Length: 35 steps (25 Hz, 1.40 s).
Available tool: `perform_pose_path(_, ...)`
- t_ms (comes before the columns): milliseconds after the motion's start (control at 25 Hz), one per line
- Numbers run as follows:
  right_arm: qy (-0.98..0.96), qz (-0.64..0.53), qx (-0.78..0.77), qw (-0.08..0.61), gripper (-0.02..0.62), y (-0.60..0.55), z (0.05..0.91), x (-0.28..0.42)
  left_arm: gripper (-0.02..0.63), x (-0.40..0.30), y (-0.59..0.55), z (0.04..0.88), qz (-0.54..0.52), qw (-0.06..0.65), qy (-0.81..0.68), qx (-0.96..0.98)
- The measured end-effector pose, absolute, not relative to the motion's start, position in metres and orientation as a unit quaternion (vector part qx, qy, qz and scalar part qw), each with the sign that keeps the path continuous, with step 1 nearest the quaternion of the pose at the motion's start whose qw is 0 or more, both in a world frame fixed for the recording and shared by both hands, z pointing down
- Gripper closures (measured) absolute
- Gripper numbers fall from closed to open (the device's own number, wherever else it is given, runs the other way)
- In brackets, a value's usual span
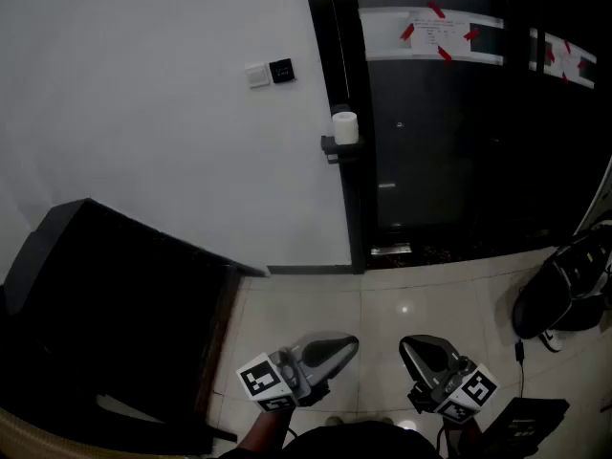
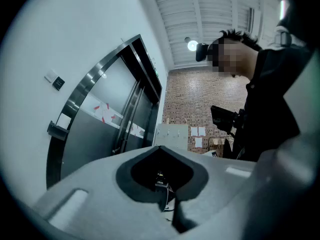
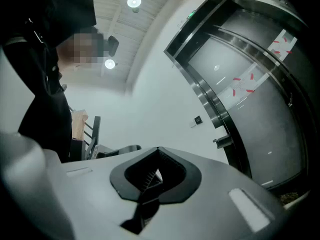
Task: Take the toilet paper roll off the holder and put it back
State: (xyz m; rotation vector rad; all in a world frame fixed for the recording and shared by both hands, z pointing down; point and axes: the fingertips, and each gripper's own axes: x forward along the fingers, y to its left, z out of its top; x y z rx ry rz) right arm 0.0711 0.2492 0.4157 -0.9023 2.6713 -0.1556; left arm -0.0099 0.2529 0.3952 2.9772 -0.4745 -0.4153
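Note:
A white toilet paper roll (image 1: 345, 127) stands upright on a small black holder (image 1: 331, 146) fixed to the dark door frame, far ahead and above both grippers. My left gripper (image 1: 348, 343) and right gripper (image 1: 411, 346) hang low over the tiled floor, close to my body. Both are shut with nothing in them. The left gripper view shows the roll (image 2: 63, 120) on its holder (image 2: 56, 130) far off at the left, beyond the shut left gripper (image 2: 160, 149). In the right gripper view the holder (image 3: 223, 142) is small, past the shut right gripper (image 3: 158, 151).
A dark cabinet (image 1: 115, 304) fills the lower left. A black bag (image 1: 562, 295) lies on the floor at the right. Wall switches (image 1: 269, 72) sit left of the dark glass door (image 1: 449, 142), which carries a taped paper (image 1: 438, 32).

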Motion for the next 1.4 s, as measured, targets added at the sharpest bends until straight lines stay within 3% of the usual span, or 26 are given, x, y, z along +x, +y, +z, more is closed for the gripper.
perform_pose_path(1400, 0.933, -0.082, -0.295, 0.186, 0.594, 0.244, 0.429, 0.143, 0.606, 0.074, 0.253, 0.408, -0.107, 0.046, -0.146, 0.982)
